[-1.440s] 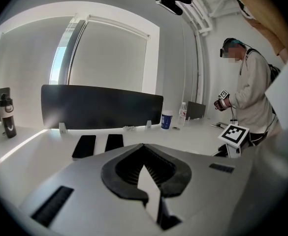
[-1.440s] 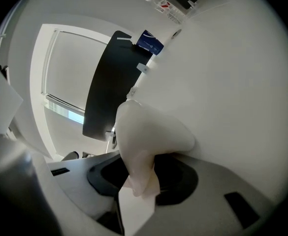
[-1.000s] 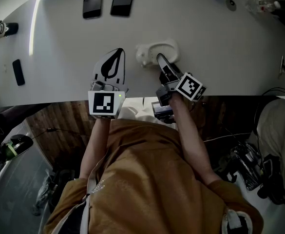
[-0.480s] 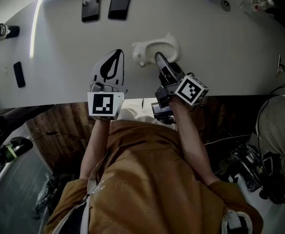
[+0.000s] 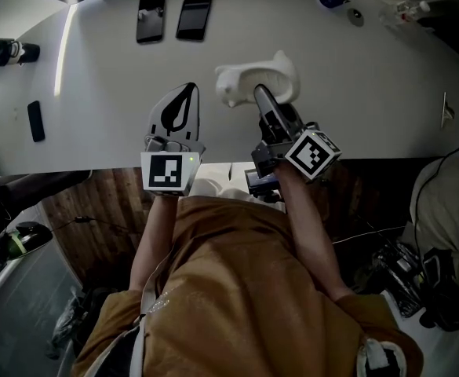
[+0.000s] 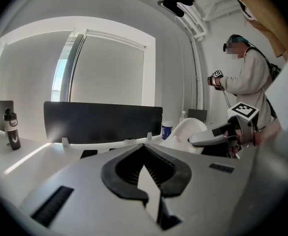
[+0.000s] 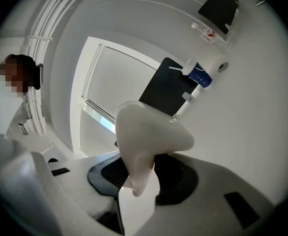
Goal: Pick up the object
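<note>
A white desk [image 5: 370, 93] carries a phone [image 5: 149, 16] and a second phone [image 5: 194, 12] side by side near its far edge, and a small black slab [image 5: 35, 121] lies well apart at the left. A black panel [image 6: 102, 122] stands along the far edge, with a dark bottle [image 6: 13, 130] upright off its left end. Another person [image 6: 247, 80] stands at the wall beyond.
</note>
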